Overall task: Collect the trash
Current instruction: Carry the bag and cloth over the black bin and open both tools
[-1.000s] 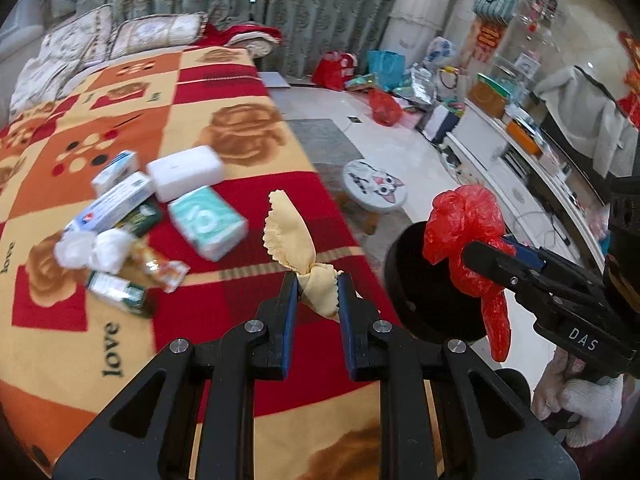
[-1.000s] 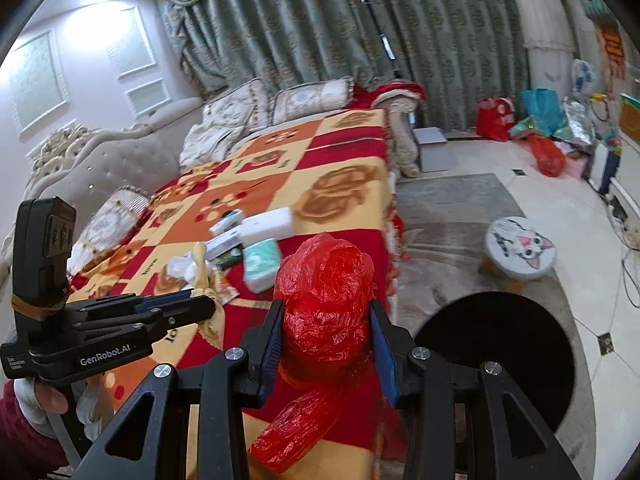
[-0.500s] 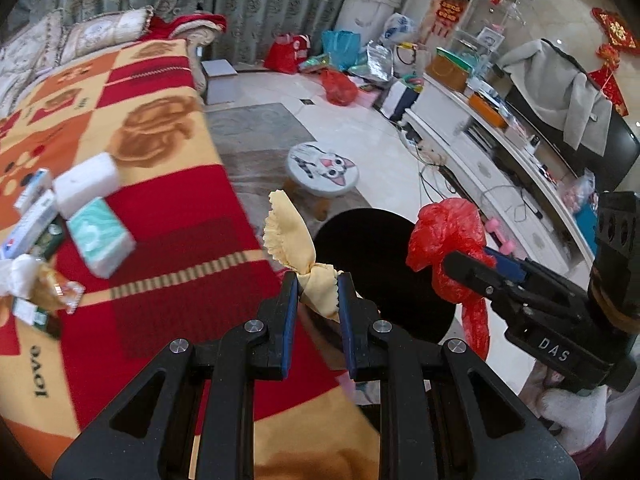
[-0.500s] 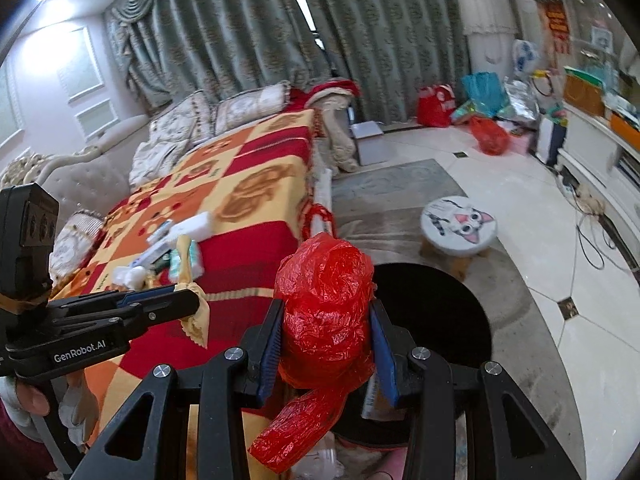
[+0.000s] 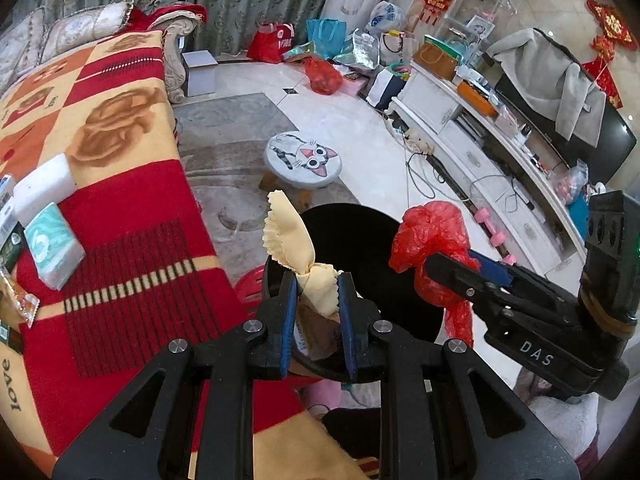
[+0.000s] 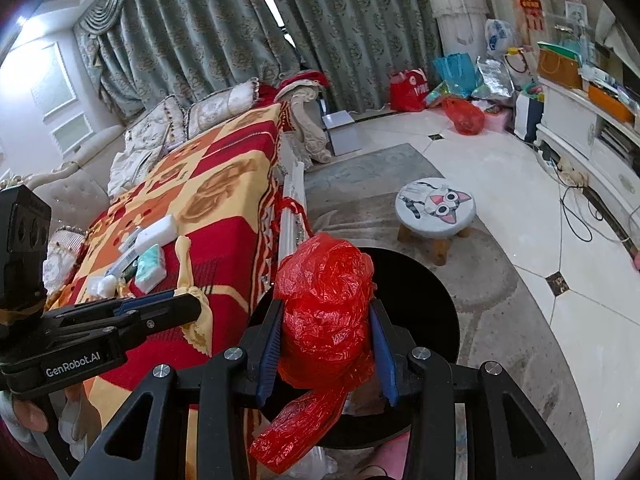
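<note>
My left gripper (image 5: 318, 284) is shut on a crumpled yellow wrapper (image 5: 292, 240) and holds it over the near rim of a round black bin (image 5: 360, 240) on the floor beside the bed. My right gripper (image 6: 326, 316) is shut on a bunched red plastic bag (image 6: 326, 300), also above the black bin (image 6: 420, 292). The bag also shows in the left wrist view (image 5: 432, 236), right of the wrapper. The left gripper and wrapper show in the right wrist view (image 6: 192, 304). Paper scraps lie inside the bin (image 5: 316, 336).
A bed with a red and orange blanket (image 5: 132, 216) holds a white box (image 5: 44, 188), a teal tissue pack (image 5: 54, 244) and small packets. A cat-face stool (image 5: 304, 158) stands beyond the bin. Bags (image 5: 324, 76) and a white cabinet (image 5: 480, 148) line the far side.
Both grippers have swung right from over the bed to over the black bin, still holding the wrapper and the red bag.
</note>
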Available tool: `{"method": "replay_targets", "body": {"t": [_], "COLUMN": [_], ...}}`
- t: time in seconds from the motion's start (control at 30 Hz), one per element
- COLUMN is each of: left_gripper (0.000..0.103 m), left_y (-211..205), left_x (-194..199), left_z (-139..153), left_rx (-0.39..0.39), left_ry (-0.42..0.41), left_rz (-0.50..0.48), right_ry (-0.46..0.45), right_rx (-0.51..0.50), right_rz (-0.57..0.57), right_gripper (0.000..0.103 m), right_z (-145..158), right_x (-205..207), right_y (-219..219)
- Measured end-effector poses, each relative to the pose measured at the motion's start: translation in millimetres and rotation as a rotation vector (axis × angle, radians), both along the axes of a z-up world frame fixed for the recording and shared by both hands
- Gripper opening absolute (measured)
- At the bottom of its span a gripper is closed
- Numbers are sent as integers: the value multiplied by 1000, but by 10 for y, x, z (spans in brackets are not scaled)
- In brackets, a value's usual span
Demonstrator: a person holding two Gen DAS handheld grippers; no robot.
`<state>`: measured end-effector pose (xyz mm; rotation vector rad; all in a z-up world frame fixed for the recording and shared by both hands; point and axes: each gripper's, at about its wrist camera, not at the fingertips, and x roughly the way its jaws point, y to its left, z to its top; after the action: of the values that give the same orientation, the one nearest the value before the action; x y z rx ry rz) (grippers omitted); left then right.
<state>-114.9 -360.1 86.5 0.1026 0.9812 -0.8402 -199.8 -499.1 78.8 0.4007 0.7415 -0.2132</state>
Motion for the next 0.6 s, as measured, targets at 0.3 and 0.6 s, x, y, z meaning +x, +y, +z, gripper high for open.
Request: {"method": "replay_targets", "body": {"t": [0.3,0.6], "left_gripper": [46,46], "left_y": [-15,157], "left_x": [10,63], "left_z": [3,25], "left_rx": [-37,-35], "left_ry": [-4,-2], "left_rz": [-2,36], "right_ry": [19,28], "right_rx": [-8,6], "right_rz": [-22,-28], "right_gripper": [47,61], "right_z": [-30,-66], "right_x": [56,76], "right_y": [-53,-34]}}
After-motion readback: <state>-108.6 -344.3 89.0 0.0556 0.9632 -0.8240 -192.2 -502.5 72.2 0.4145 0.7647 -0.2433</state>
